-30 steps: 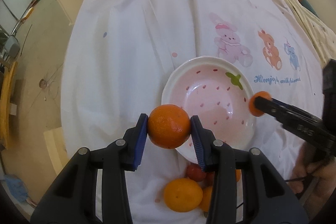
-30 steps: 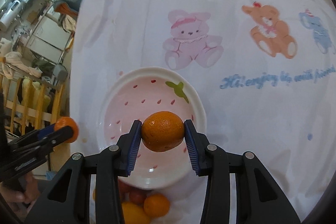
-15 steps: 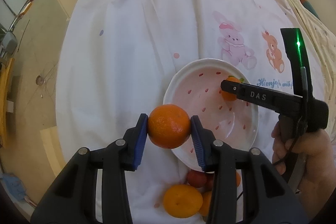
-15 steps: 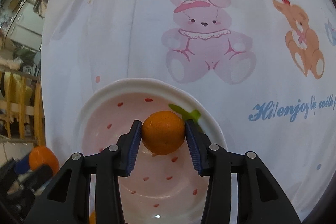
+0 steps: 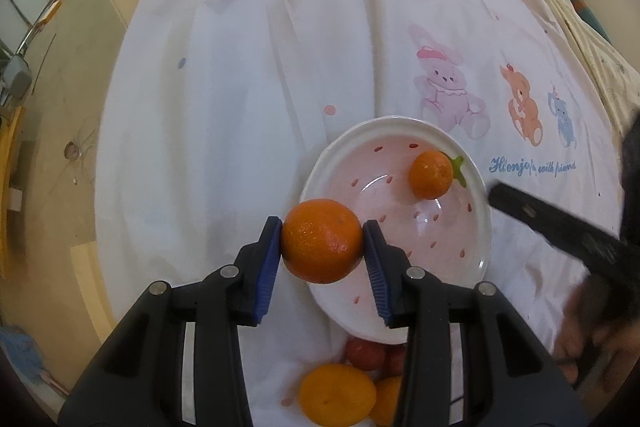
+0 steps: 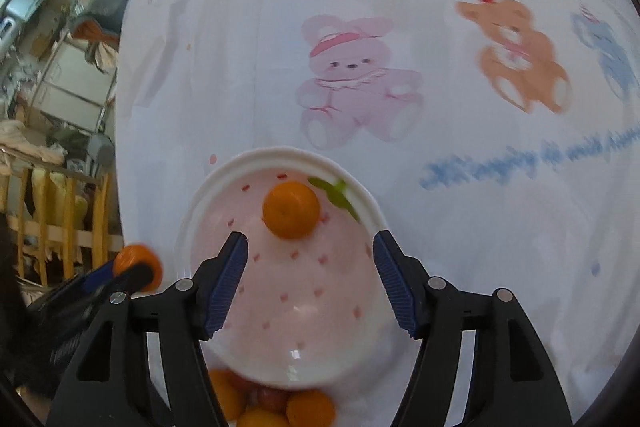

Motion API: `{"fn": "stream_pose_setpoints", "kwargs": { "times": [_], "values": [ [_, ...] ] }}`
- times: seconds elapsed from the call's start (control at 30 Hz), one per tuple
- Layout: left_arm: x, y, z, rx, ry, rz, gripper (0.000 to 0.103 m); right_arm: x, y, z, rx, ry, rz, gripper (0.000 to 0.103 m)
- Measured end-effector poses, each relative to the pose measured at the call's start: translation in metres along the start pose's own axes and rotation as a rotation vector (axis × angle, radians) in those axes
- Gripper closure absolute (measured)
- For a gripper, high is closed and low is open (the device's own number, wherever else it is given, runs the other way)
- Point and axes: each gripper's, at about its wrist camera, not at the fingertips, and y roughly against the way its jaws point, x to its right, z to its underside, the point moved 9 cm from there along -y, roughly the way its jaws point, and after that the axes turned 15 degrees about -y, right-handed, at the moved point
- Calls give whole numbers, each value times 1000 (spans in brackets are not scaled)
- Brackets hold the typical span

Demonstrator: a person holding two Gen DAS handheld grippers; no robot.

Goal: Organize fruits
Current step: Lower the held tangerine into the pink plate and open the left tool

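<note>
Now the right gripper stands wide w/ nothing between its blue pads; its jaws have just been opening. A moment ago it pinched a small orange; that fruit now lies free inside the pink strawberry-print bowl, toward the far side, next to the painted green leaf. Seen from the left wrist view, the same orange lies in the bowl near its far rim, and the right gripper shows only as a dark blurred bar at the right edge.

The left gripper is narrow, clamped on a bigger orange, held above the bowl's near-left rim, not yet let go.

More fruit lies on the white cartoon-print cloth just on the near side of the bowl: a few oranges and a couple of small red fruits, partly hidden by the left gripper's arms.

Meaning for the task: one fruit is in the bowl, a second looks about ready to follow, and the pile is left to move, prob. one at a time.
</note>
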Motion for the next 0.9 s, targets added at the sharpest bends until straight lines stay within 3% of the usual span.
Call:
{"fn": "stream_pose_setpoints", "kwargs": {
  "times": [0.23,0.4,0.73,0.9],
  "values": [
    [11,-9,-17,30,5,21,67,34,41,21,58,-87,-48,28],
    [27,-23,-31,38,-22,45,66,52,51,27,99,-124,-43,18],
    [38,-71,-45,-25,-17,72,66,73,48,24,102,-153,-55,18],
    [32,-80,-48,-30,10,32,65,78,48,21,98,-162,-63,18]
  ]
}}
